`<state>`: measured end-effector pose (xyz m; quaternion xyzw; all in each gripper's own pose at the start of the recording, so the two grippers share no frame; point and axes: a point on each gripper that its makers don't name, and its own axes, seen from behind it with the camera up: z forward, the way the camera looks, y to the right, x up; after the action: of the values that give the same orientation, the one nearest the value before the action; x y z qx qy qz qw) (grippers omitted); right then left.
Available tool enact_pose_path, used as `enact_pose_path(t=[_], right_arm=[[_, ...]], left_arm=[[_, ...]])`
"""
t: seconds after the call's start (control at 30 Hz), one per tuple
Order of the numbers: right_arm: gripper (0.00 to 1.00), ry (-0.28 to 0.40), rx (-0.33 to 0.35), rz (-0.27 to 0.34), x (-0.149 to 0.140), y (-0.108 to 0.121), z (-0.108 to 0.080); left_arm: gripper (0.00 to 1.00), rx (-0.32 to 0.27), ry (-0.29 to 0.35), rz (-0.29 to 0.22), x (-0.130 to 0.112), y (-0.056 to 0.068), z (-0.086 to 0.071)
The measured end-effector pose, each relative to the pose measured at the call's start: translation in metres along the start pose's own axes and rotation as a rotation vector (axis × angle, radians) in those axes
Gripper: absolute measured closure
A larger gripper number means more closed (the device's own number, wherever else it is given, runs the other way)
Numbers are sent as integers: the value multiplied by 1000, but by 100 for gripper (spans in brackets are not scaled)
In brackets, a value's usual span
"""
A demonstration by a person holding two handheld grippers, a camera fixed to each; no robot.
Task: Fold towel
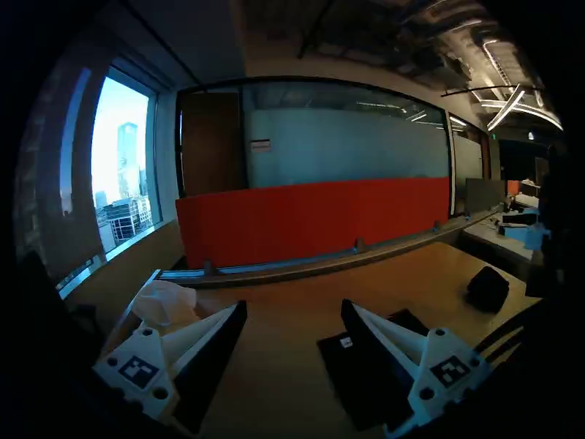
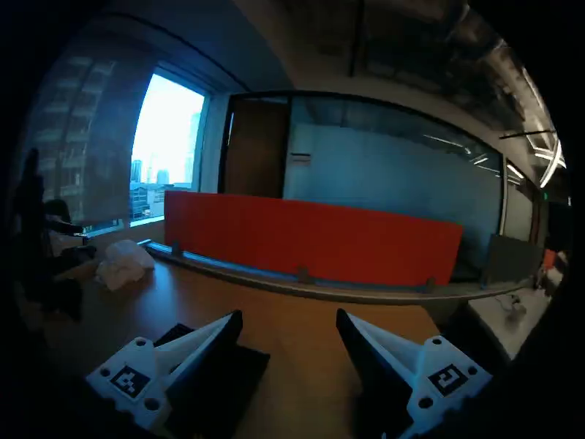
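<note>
Left gripper view is looking out over a big wooden desk (image 1: pixel 285 373), with a long red divider (image 1: pixel 314 219) running along its far edge and a window (image 1: pixel 121 183) glowing off to the left.

Now the bit that matters. The towel (image 1: pixel 365 373), or what I'm taking to be it, is lying flat on the desk as a dark slab. It's sitting low and to the right of the left gripper (image 1: pixel 292 304), partly tucked under that gripper's right finger. Right gripper view is showing the same dark slab low and to the left of the right gripper (image 2: pixel 289 314), under its left finger.

So I'm guessing it's sitting between the 2 tools, about equally close to both, and each one is going to need to swing inward and down to reach an edge. Its long axis seems to be running away from the cameras, but the fingers are hiding too much to be sure.

Both grippers are hanging spread wide, gripping nothing, and nothing is blocking the way. A white crumpled bundle (image 1: pixel 164 301) is sitting well off to the left near the window, and a dark lump (image 1: pixel 488 287) is resting well apart on the right. A tiny white tag (image 1: pixel 346 342) is showing on the towel.
</note>
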<state>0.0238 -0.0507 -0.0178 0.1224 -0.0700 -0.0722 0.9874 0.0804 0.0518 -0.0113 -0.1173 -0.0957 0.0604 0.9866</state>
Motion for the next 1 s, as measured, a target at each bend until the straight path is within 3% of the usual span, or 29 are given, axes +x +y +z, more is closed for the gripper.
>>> enact_pose_path(t=[0.47,0.7,1.0], right_arm=[[1,-107,203,-108,-21,-52,-3],[0,-142,244,-156,-36,-62,-1],[0,-188,271,-155,-69,-73,0]], left_arm=[[4,-197,-101,68,-33,50,-7],[4,-230,-127,76,-52,64,-6],[4,-255,-152,115,-90,79,-5]])
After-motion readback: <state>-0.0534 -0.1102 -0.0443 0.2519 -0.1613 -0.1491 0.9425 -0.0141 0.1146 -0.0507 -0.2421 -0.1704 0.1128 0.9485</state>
